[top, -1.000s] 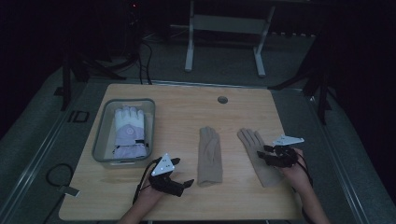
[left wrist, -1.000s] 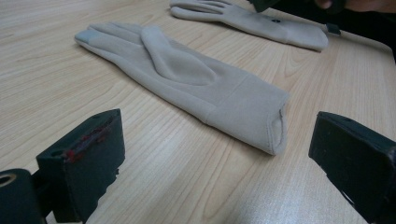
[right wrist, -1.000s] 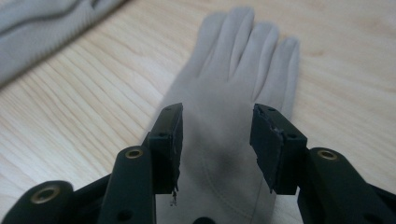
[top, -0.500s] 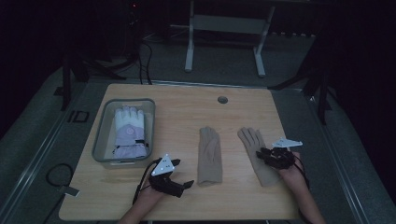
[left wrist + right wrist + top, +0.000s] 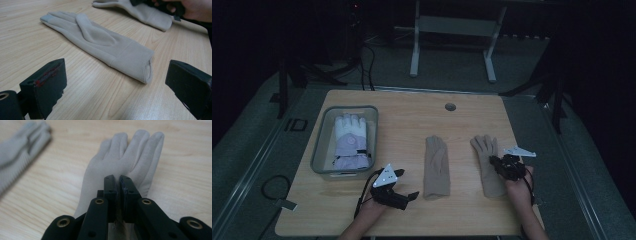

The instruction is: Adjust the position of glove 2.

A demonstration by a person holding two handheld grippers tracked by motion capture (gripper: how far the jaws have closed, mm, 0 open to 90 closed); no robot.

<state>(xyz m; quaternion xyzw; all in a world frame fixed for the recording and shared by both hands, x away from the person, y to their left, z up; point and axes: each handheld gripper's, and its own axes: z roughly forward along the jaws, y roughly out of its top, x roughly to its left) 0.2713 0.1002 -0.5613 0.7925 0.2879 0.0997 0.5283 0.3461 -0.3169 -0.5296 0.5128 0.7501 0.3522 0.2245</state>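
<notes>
Now, two beige gloves lie flat on the wooden table (image 5: 412,112): the middle glove (image 5: 436,167) at the centre and the right-hand glove (image 5: 488,164) well apart to its right, while one grey bin (image 5: 319,150) at the table's left holds a single white-and-lilac padded glove (image 5: 349,141). Down at the right, the right gripper (image 5: 498,162) sits over the right-hand glove, its jaws having just been closing and now pressed together with a thin fold of the fabric pinched between them. Meanwhile the left gripper (image 5: 412,195) rests near the middle glove's cuff with its jaws spread wide, nothing between them.
</notes>
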